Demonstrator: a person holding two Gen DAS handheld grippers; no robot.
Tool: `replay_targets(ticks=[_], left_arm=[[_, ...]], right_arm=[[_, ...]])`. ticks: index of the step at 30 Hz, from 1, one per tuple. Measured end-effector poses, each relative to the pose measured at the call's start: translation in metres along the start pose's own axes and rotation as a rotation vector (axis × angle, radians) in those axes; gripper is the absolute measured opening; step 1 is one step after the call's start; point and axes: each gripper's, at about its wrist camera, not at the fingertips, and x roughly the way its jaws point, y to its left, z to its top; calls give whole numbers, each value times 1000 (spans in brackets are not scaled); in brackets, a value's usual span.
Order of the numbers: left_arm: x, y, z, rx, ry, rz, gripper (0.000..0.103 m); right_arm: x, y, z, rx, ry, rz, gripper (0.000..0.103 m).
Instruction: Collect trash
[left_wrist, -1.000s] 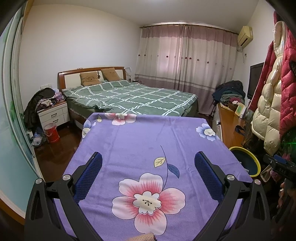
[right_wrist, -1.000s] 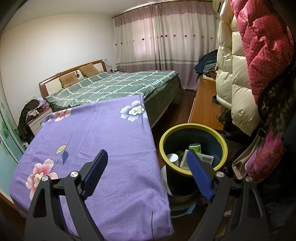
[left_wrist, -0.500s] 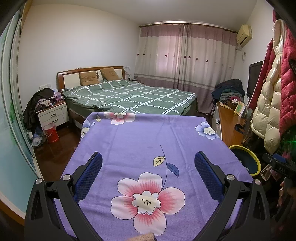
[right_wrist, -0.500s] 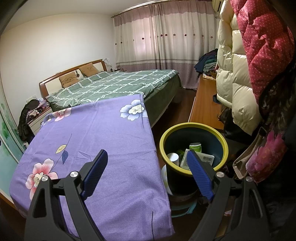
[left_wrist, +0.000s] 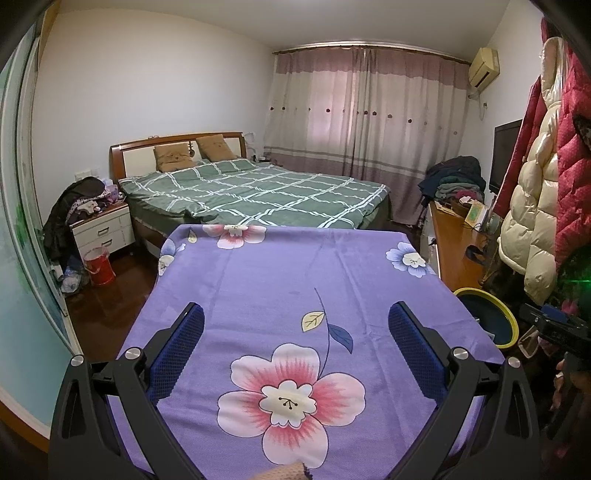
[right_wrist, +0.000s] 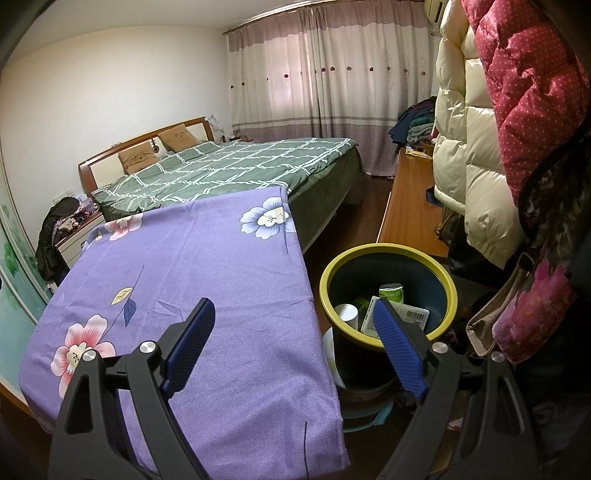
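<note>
Bedroom; table under a purple floral cloth (left_wrist: 280, 280), green-checked bed (left_wrist: 258, 192) behind. Left gripper (left_wrist: 295, 325) angled down over the cloth, jaws wide apart, nothing between. Right gripper (right_wrist: 293, 325) tilted down at the cloth's right edge, jaws wide, empty. Yellow-rimmed bin (right_wrist: 448, 288) beside the table holds a can (right_wrist: 391, 291), cup (right_wrist: 347, 314) and carton (right_wrist: 415, 315).

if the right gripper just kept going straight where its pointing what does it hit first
Most likely the purple flowered cloth covering the table, near its right edge. The right gripper, jaws open and empty, tilts down over that edge. The dark yellow-rimmed bin sits just to the right, so depth leaves some doubt.
</note>
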Motion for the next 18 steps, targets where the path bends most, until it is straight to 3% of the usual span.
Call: replay_targets(ticks=[18], left_arm=[[1, -4, 0, 11, 1, 9, 98]], right_arm=[[2, 3, -4, -2, 5, 1, 83]])
